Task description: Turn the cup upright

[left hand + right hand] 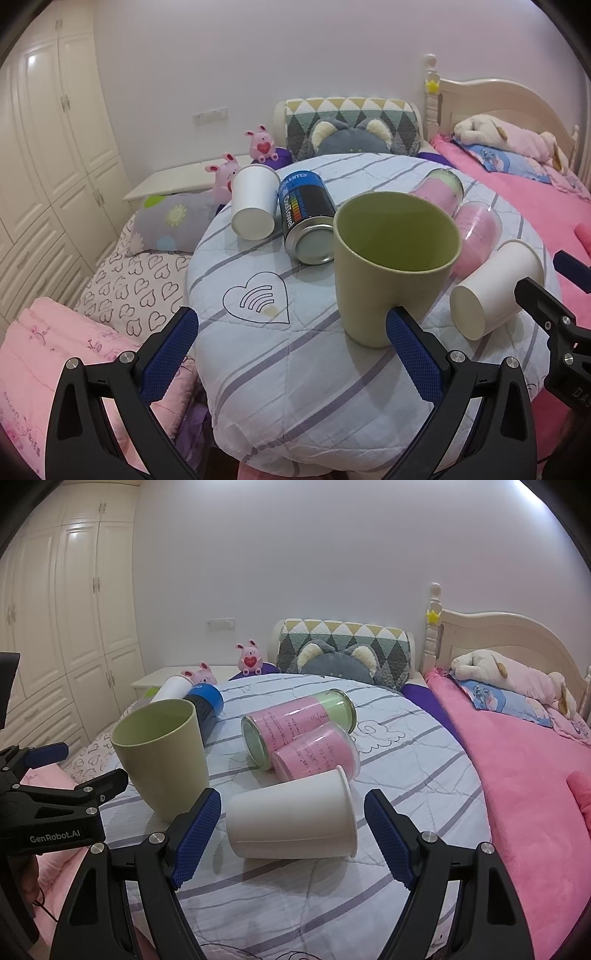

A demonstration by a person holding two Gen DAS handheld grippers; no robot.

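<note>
A round worktop (406, 738) with a striped cloth sits by a pink bed (535, 775). The green cup (162, 757) stands up on it. Just right of the green cup, a white cup (291, 816) lies on its side. The right tool (291, 834) is wide open around the white cup, not touching. The left tool (291, 332) is wide open and holds nothing; one finger (413, 354) is by the green cup.

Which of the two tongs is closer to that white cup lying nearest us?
Right. The right tongs sit open around the white cup; the left tongs are by the green cup.
</note>
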